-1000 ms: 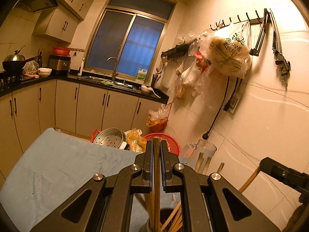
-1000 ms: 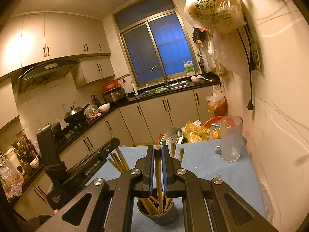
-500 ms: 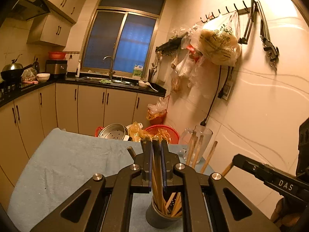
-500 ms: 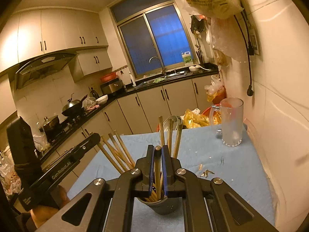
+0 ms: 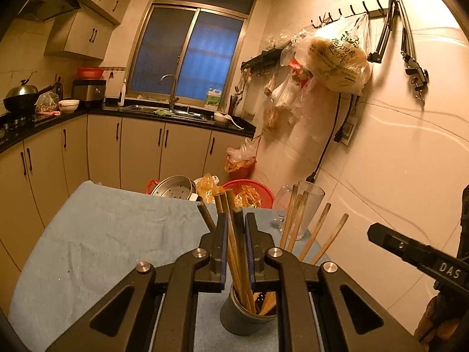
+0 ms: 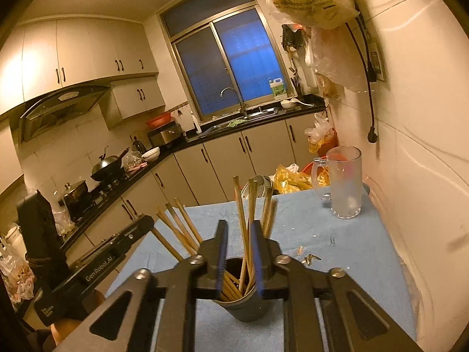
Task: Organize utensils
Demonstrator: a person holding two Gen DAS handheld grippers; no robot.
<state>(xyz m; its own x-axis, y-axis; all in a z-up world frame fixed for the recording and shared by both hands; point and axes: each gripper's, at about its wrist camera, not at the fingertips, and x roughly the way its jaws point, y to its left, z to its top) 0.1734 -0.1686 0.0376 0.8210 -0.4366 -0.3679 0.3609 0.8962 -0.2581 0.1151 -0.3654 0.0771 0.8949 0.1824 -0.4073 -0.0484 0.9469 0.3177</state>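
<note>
A dark round holder (image 5: 243, 319) stands on the blue-grey cloth (image 5: 96, 249) and holds several wooden chopsticks (image 5: 315, 233) fanned out. It also shows in the right wrist view (image 6: 243, 308). My left gripper (image 5: 236, 228) is right above the holder, its jaws a narrow gap apart with two chopsticks (image 5: 233, 234) standing between them. My right gripper (image 6: 237, 236) is open over the holder, its jaws apart, with a loose chopstick (image 6: 241, 220) standing in the gap.
A glass mug (image 6: 346, 182) stands at the far right of the cloth by the tiled wall. Small scraps (image 6: 307, 256) lie on the cloth. Beyond the table's far edge are a steel steamer (image 5: 173, 186) and a red basket (image 5: 252, 193). Each gripper's body shows in the other's view.
Both grippers have drawn back and up from the holder. The right jaws have opened and let go of their chopstick, which now stands in the holder. The left jaws have widened slightly.
</note>
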